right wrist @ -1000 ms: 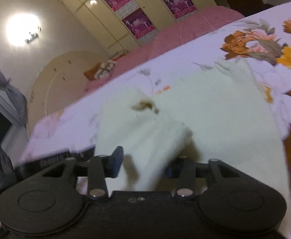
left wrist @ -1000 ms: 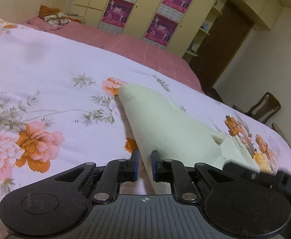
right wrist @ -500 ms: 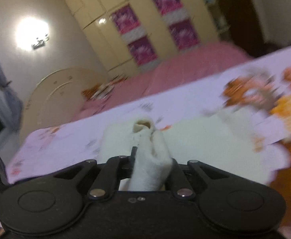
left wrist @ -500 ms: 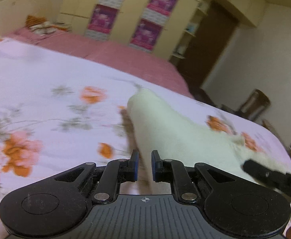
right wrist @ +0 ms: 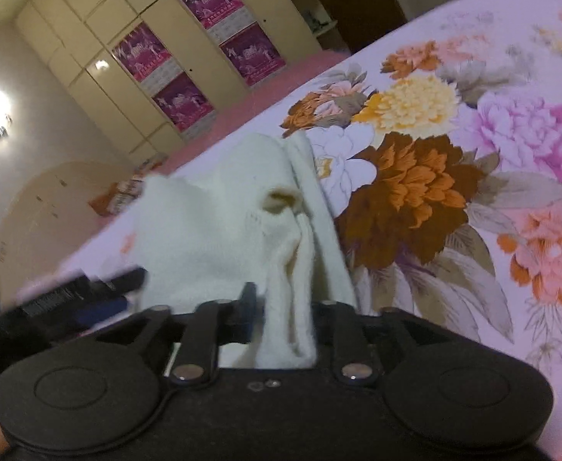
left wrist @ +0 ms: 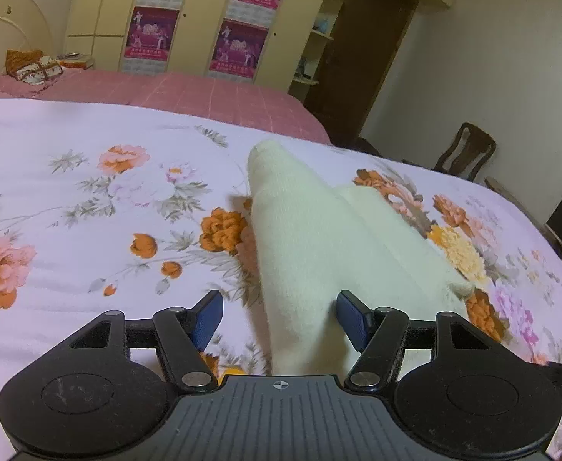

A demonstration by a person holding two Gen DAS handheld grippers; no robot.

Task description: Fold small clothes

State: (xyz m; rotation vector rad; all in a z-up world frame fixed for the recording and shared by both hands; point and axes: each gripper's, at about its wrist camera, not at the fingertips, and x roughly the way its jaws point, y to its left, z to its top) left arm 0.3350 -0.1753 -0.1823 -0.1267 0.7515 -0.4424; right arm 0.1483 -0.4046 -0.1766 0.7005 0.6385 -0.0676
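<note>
- My left fingers are spread wide apart now. A moment ago they were almost shut, with the cloth running up beside them. So I have just let go on this side.
- The small cream garment runs between my open left fingers, but they do not squeeze it. It lies long on the flowery bed cover, with its far tip pointing toward the far edge of the bed.
- My right fingers are pinched tight on a bunched bit of the same cream garment. They were already holding it half a second ago, and they hold it now too.
- From the right side I see the cloth lying doubled over, with a thin strip of a lower layer poking out next to the big brown and orange flower. A small round hole shows near the top of the fold.
- The pictures are sharper now than they were just before, so I think my hands have slowed down.
- I think one fold has just been laid down, and letting go with my left hand means that side is done.
- I think the next thing is for my right hand to let go too, or to bring its end over for one more fold. I must be gentle, or the soft cloth may slide and open up again.
</note>
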